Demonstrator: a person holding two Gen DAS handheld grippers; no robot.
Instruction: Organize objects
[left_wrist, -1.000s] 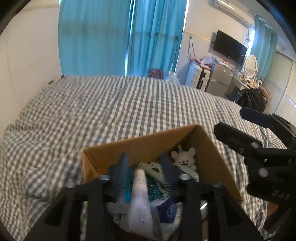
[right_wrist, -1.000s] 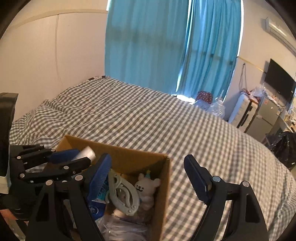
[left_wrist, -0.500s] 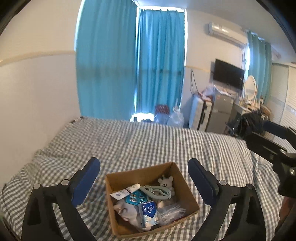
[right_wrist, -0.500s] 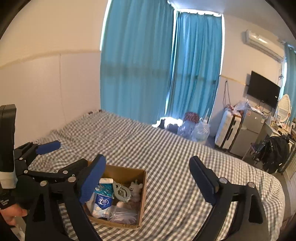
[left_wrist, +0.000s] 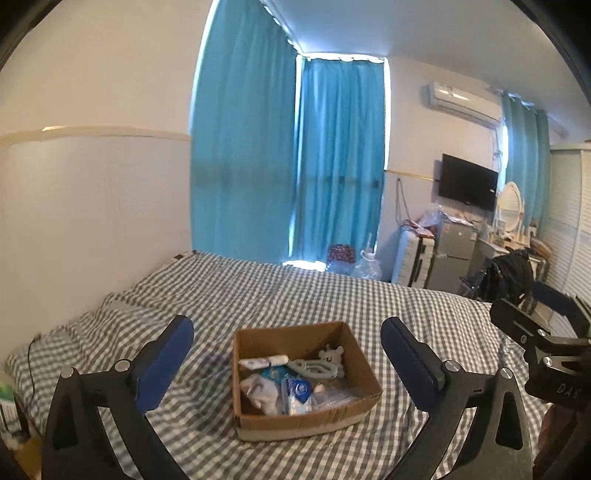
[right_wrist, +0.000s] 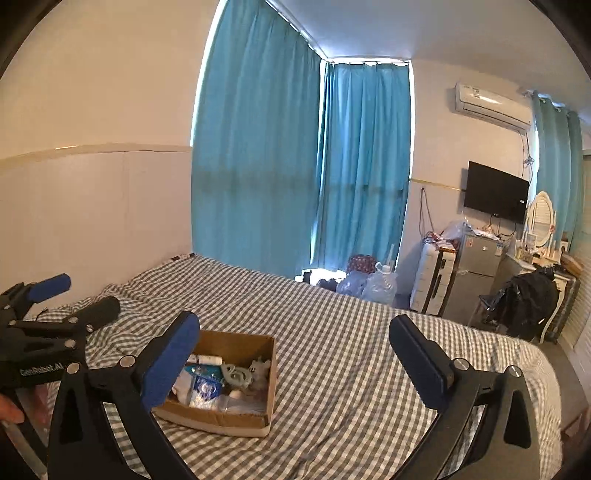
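An open cardboard box (left_wrist: 325, 413) sits on the checked bed (left_wrist: 258, 295). In it lie a white tube (left_wrist: 264, 361), a blue packet (left_wrist: 298, 390), a pale green plastic piece (left_wrist: 314, 367), a small white bear (left_wrist: 331, 355) and clear bags. My left gripper (left_wrist: 288, 362) is open and empty, well back from and above the box. My right gripper (right_wrist: 295, 354) is open and empty, with the box (right_wrist: 236, 417) at its lower left. Each gripper shows at the edge of the other's view.
Blue curtains (left_wrist: 288, 158) hang behind the bed. Water jugs (right_wrist: 373, 284), a suitcase (right_wrist: 432, 280), a small fridge (right_wrist: 476, 273), a wall TV (right_wrist: 495, 197) and a dressing table with a mirror (right_wrist: 541, 221) stand at the right. A white wall (left_wrist: 92, 221) runs along the left.
My left gripper let go of the white tube in the box and opened wide. Both grippers pulled back and up, so the box now looks small and far.
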